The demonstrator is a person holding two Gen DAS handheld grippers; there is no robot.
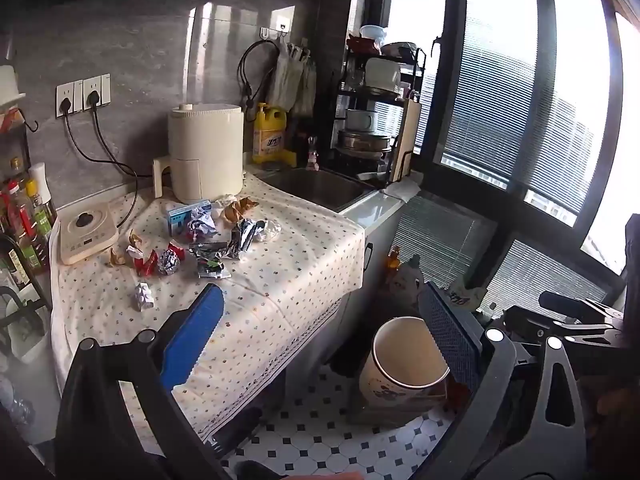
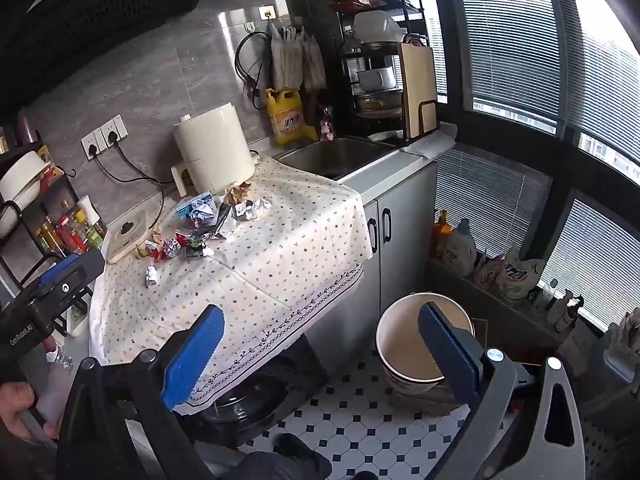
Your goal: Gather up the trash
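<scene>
Both tongs hang spread wide, left tongs [image 1: 324, 336] and right tongs [image 2: 320, 344] gripping nothing. Crumpled wrappers [image 1: 200, 240] litter the bench [image 1: 280, 280]; the bin [image 2: 416, 340] sits on the floor.

Crumpled foil, paper, wrapper scraps [image 1: 208, 240] strewn on dotted cloth; cream bin [image 2: 420, 344] upright on floor, open.

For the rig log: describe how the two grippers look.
Both grippers, left and right, have black frames with silver bolts and blue ribbed finger pads. Seen from the right view, the left one's black body carries white lettering, held by a bare hand.
</scene>
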